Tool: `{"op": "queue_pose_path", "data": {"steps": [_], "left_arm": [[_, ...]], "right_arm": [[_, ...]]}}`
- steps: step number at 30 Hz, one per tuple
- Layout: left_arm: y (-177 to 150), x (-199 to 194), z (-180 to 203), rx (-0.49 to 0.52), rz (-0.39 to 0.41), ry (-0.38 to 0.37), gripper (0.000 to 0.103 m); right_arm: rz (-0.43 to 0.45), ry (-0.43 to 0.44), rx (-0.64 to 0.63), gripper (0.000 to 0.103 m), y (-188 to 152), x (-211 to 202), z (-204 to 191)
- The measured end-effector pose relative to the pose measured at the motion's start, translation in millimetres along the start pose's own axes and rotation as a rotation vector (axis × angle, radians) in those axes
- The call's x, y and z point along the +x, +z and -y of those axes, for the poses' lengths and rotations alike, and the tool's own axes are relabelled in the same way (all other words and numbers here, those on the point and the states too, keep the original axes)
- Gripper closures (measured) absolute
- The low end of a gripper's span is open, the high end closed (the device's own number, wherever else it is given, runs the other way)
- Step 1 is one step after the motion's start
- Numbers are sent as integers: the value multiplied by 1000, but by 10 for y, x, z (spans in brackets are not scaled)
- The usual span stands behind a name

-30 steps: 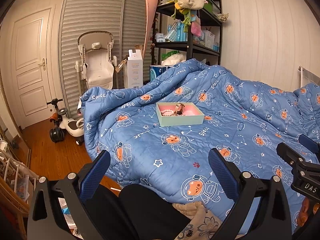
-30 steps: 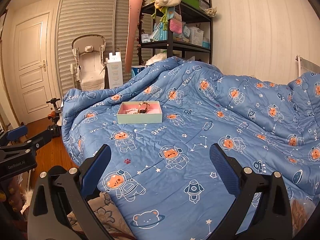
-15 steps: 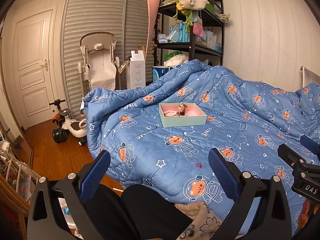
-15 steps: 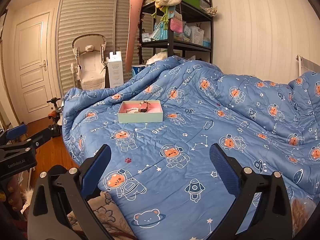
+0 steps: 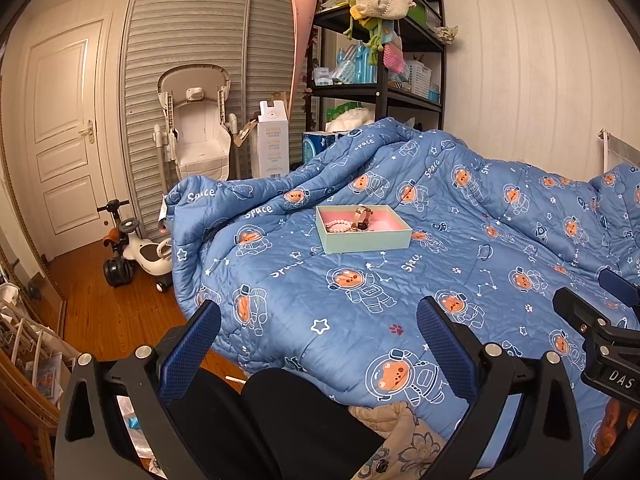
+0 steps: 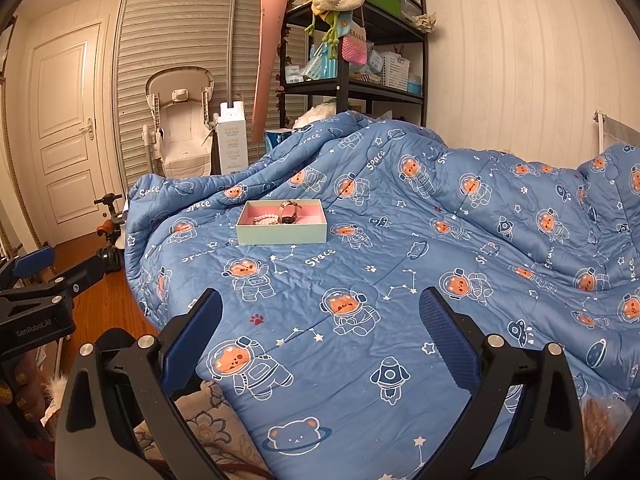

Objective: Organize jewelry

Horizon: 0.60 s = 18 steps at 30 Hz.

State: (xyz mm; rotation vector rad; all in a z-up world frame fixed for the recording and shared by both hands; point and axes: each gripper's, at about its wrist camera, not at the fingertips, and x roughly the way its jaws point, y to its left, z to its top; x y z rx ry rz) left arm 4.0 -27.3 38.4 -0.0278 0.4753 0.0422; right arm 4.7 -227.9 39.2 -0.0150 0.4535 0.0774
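A pale green box with a pink lining lies on the blue quilt, well ahead of both grippers; it also shows in the right wrist view. In it lie a pink bead bracelet and a rose-gold watch. My left gripper is open and empty, low over the bed's near edge. My right gripper is open and empty above the quilt. Each gripper shows at the edge of the other's view.
The blue space-print quilt covers the bed. A black shelf unit stands behind it. A white high chair, a tall carton, a ride-on toy and a door are on the left over wooden floor.
Both views have shifted slightly; the box sits a little lower and nearer centre in the left wrist view. Both grippers stay open and empty.
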Motion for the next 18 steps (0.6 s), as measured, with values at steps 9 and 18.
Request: {"op": "queue_pose_path", "data": {"steps": [9,18], "left_arm": [[-17,16,18,-7,-1,5,7],[-15,18,19,-6,-1,4,7]], "right_arm": [[2,1,-1,6,-2,6,4],[1,6,-7,6,10,13,-12]]}}
